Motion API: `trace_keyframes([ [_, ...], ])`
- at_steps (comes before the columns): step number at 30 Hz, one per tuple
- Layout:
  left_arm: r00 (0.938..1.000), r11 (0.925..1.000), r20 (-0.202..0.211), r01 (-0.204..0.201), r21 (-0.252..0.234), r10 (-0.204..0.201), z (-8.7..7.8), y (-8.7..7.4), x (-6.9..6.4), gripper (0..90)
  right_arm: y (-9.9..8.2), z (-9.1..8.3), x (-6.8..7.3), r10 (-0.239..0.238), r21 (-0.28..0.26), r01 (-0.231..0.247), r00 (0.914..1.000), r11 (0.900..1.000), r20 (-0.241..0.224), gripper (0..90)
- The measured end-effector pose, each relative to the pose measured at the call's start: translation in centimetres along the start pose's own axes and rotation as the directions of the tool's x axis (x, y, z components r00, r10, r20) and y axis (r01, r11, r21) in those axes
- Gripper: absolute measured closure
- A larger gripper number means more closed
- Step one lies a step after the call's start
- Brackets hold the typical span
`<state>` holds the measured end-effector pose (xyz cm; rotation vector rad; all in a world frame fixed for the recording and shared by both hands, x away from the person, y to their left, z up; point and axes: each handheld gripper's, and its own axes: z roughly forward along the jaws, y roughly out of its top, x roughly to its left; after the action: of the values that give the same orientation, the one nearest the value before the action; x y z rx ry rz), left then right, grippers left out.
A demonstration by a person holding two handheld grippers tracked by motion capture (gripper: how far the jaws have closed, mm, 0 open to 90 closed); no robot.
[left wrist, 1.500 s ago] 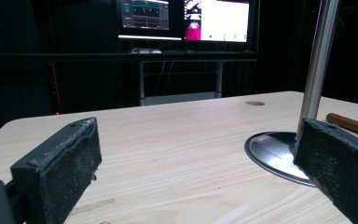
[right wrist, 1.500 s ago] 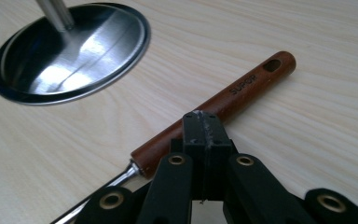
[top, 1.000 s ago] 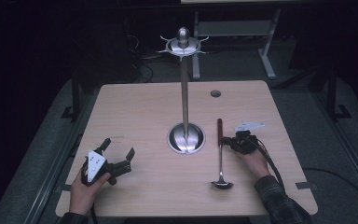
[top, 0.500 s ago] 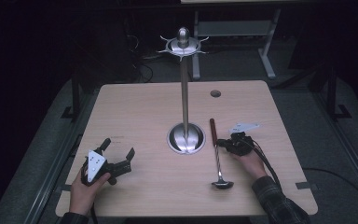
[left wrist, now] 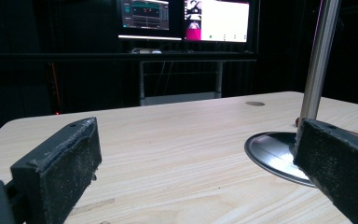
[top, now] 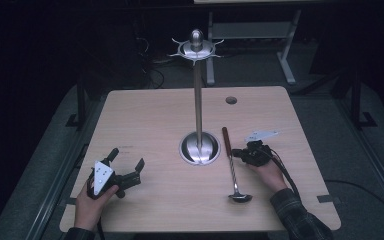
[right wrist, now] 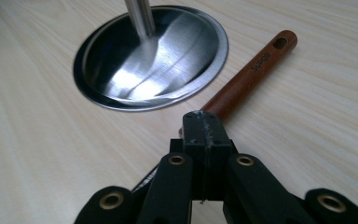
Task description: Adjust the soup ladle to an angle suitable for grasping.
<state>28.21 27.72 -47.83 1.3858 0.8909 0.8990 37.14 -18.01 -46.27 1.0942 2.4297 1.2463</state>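
A ladle (top: 233,172) with a reddish wooden handle (right wrist: 251,70) lies on the wooden table (top: 150,115), its bowl toward the front edge. Just left of it stands a metal utensil stand (top: 198,105) with a round base (right wrist: 149,60) and hooks at the top. My right gripper (top: 234,154) is shut, and its tips (right wrist: 204,119) sit against the handle's lower end with nothing seen between the jaws. My left gripper (top: 127,158) rests at the front left, open and empty, its pads (left wrist: 60,163) wide apart and aimed at the stand's pole (left wrist: 319,56).
A small round hole (top: 231,100) sits in the tabletop at the back right. Beyond the far edge are dark desk frames and lit monitors (left wrist: 184,18). Bare wood lies between the left gripper and the stand's base (left wrist: 270,151).
The right gripper has shifted a little to the left, and the top of the ladle's handle has swung left toward the stand's base. The left gripper has kept still.
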Motion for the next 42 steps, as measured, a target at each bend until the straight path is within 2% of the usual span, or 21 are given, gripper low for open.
trace_keyframes([
  [7,1.0,1.0,0.0,0.0,0.0,0.0,0.0,0.0,0.0,0.2,0.8,-1.7,1.3,0.016,0.073,-0.014,0.9993,0.9972,-0.033,89.9],
  [11,1.0,1.0,0.0,-0.003,0.0,0.003,0.0,0.0,0.0,0.2,1.0,-2.7,2.3,0.025,0.127,-0.017,0.998,0.9918,-0.059,89.9],
  [12,1.0,1.0,0.0,-0.007,0.003,0.007,0.0,0.0,0.0,0.2,1.1,-2.9,2.8,0.035,0.153,-0.022,0.9961,0.988,-0.081,90.0],
  [13,1.0,1.0,0.0,-0.007,0.003,0.007,0.0,0.0,0.0,0.3,1.1,-2.9,2.8,0.035,0.153,-0.022,0.9961,0.988,-0.081,90.0],
  [14,0.9999,0.9999,0.0,-0.01,0.003,0.01,0.0,0.0,0.0,0.2,1.1,-3.0,3.2,0.048,0.195,-0.029,0.9947,0.9803,-0.091,90.0],
  [15,1.0,1.0,0.001,-0.001,-0.003,0.001,0.0,0.0,-0.1,0.2,1.1,-3.0,3.2,0.048,0.195,-0.029,0.9947,0.9803,-0.091,90.0],
  [17,1.0,1.0,0.001,-0.001,-0.002,0.001,0.0,0.0,0.0,0.2,1.2,-3.0,4.1,0.038,0.236,-0.013,0.9941,0.9716,-0.102,90.0],
  [18,1.0,1.0,0.001,-0.001,-0.002,0.001,0.0,0.0,0.0,0.2,1.2,-3.0,4.1,0.038,0.236,-0.013,0.9941,0.9716,-0.102,90.0],
  [21,1.0,1.0,0.001,-0.001,-0.003,0.001,0.0,0.0,0.0,0.3,1.0,-2.8,5.2,0.017,0.267,0.015,0.9929,0.9636,-0.118,90.0],
  [23,1.0,1.0,0.002,0.0,-0.002,0.0,-0.1,0.0,0.0,0.3,0.7,-2.7,6.3,0.011,0.3,0.029,0.9911,0.9535,-0.132,90.0],
  [24,1.0,1.0,0.002,0.0,-0.003,0.0,-0.1,0.0,0.0,0.3,0.7,-2.7,6.3,0.011,0.3,0.029,0.9911,0.9535,-0.132,90.0],
  [26,1.0,1.0,0.002,0.001,-0.005,-0.001,-0.1,0.0,0.0,0.2,0.5,-2.6,6.9,0.009,0.32,0.035,0.9909,0.9468,-0.134,90.0],
  [27,1.0,1.0,0.001,0.001,-0.004,-0.001,-0.1,0.0,-0.1,0.2,0.3,-2.5,7.2,0.007,0.344,0.04,0.9909,0.9381,-0.135,90.0],
  [29,1.0,1.0,0.001,0.001,-0.005,-0.001,-0.1,0.0,-0.1,0.2,0.2,-2.4,7.3,0.005,0.353,0.043,0.991,0.9345,-0.134,90.0],
  [32,1.0,1.0,0.001,0.001,-0.004,-0.001,-0.1,0.0,-0.1,0.2,-0.3,-2.0,7.5,0.003,0.394,0.051,0.9908,0.9176,-0.135,89.9],
  [39,1.0,1.0,0.001,0.001,-0.005,-0.001,-0.1,0.0,-0.1,0.2,-0.5,-1.8,7.5,-0.003,0.422,0.057,0.992,0.9048,-0.126,90.0],
  [40,1.0,1.0,0.001,0.001,-0.004,-0.001,-0.1,0.0,-0.1,0.2,-0.5,-1.8,7.4,-0.008,0.432,0.062,0.9921,0.8999,-0.125,89.9],
  [42,1.0,1.0,0.001,0.001,-0.003,-0.001,-0.1,0.0,-0.1,0.2,-0.5,-1.8,7.4,-0.005,0.435,0.062,0.9915,0.8985,-0.13,89.9],
])
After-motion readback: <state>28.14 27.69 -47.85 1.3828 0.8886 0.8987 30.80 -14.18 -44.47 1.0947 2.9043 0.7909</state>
